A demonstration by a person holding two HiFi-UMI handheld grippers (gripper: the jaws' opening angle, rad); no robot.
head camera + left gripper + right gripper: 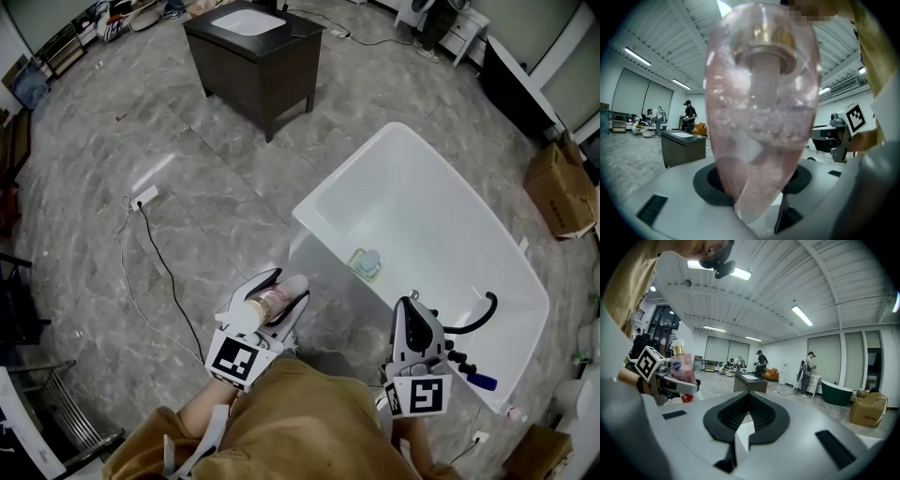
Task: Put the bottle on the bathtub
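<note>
A pink translucent bottle (273,302) with a gold collar and a white cap is held off the floor, my left gripper (284,290) shut on it. In the left gripper view the bottle (761,108) fills the middle, squeezed between the jaws of the left gripper (754,190). The white bathtub (441,192) stands to the right, its near rim a little ahead of the bottle. My right gripper (410,304) hovers by the tub's near end, shut and empty. The right gripper view shows the right gripper (746,427) with its jaws together, and the bottle (684,369) off to the left.
A small soap dish (367,263) and a black faucet (476,317) sit at the tub. A dark vanity cabinet (255,58) stands far ahead on the marble floor. A cable and power strip (144,198) lie to the left, and a cardboard box (561,190) to the right.
</note>
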